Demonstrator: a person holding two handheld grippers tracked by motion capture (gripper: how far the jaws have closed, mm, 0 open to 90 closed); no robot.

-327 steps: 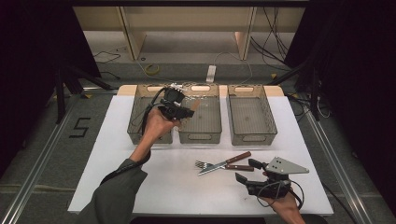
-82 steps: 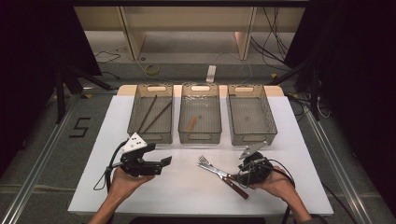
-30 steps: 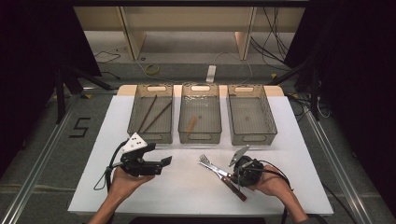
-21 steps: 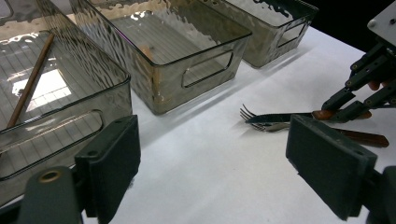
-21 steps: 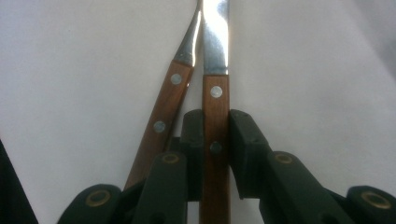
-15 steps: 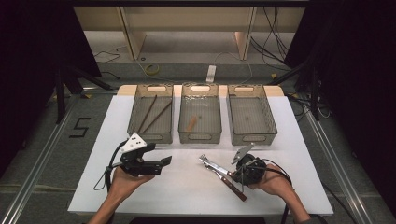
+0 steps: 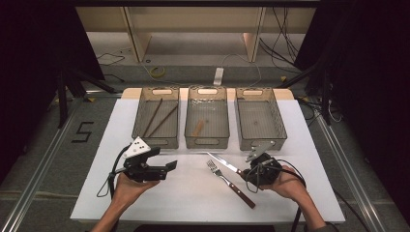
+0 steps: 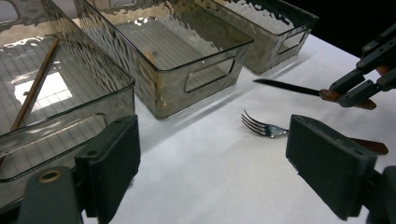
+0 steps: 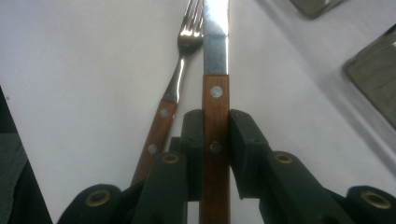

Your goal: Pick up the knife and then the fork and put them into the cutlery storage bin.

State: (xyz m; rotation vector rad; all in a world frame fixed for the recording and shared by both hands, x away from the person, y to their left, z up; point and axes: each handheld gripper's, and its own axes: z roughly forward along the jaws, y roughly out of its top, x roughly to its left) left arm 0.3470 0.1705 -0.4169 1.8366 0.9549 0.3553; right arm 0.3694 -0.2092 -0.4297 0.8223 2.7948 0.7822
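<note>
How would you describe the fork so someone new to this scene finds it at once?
On the white table, look in front of the middle bin, between the two grippers. The fork lies flat there with a wooden handle, beside the knife; its tines, not a blade, mark it.

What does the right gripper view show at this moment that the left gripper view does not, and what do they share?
Only the right gripper view shows the rivets on the knife handle and the pads of the right hand-held gripper pressed on that handle from both sides. Only the left gripper view shows the three bins in a row, the chopstick in the nearest bin, and the left hand-held gripper open with nothing between its jaws. Both show the knife lifted off the table, the fork lying on the white table, and part of a bin.
</note>
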